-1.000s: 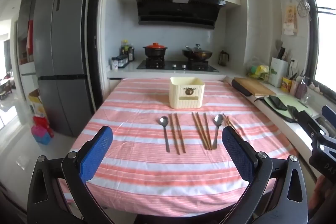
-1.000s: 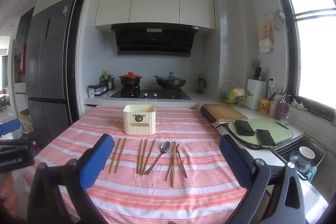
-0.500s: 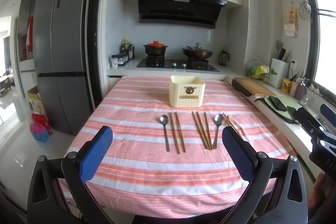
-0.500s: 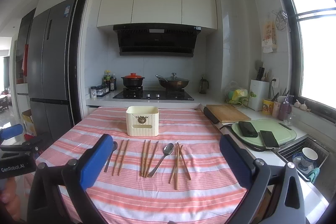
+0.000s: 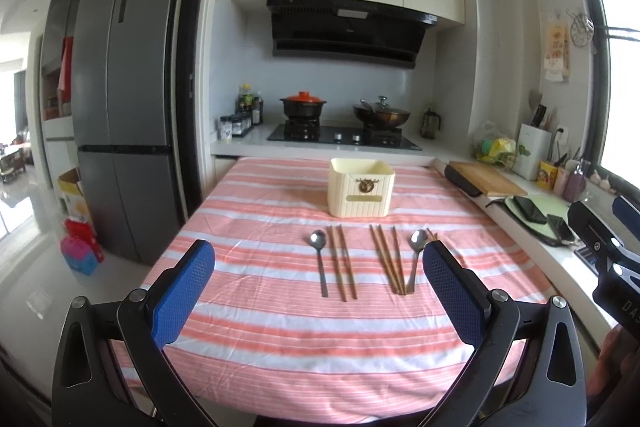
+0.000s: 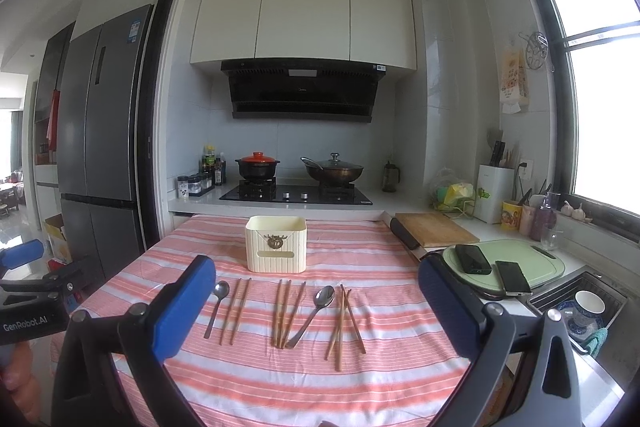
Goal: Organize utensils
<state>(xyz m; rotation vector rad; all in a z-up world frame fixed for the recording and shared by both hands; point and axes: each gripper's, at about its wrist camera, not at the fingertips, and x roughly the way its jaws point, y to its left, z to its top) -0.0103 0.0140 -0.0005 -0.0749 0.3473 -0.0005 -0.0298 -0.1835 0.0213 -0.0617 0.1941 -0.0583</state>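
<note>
A cream utensil box point(image 5: 361, 193) point(image 6: 276, 245) stands on the pink striped tablecloth point(image 5: 280, 319). In front of it lie a left spoon point(image 5: 320, 263) point(image 6: 216, 307), a pair of brown chopsticks point(image 5: 343, 263) point(image 6: 236, 310), more chopsticks point(image 5: 387, 258) point(image 6: 285, 311), a right spoon point(image 5: 415, 255) point(image 6: 314, 313) and crossed chopsticks point(image 6: 343, 323). My left gripper point(image 5: 320, 303) hangs open at the near table edge, well short of the utensils. My right gripper point(image 6: 316, 311) is open too, raised before them. Both hold nothing.
A stove with a red-lidded pot point(image 6: 257, 166) and a wok point(image 6: 332, 171) stands behind the table. On the right counter are a wooden board point(image 6: 434, 235), a green board with two phones point(image 6: 494, 269) and a sink point(image 6: 580, 307). A fridge point(image 5: 120, 99) is left.
Both grippers have tilted upward slightly and drifted, so the table sits lower in both views. The left spoon came into the right wrist view. Nothing on the table has moved.
</note>
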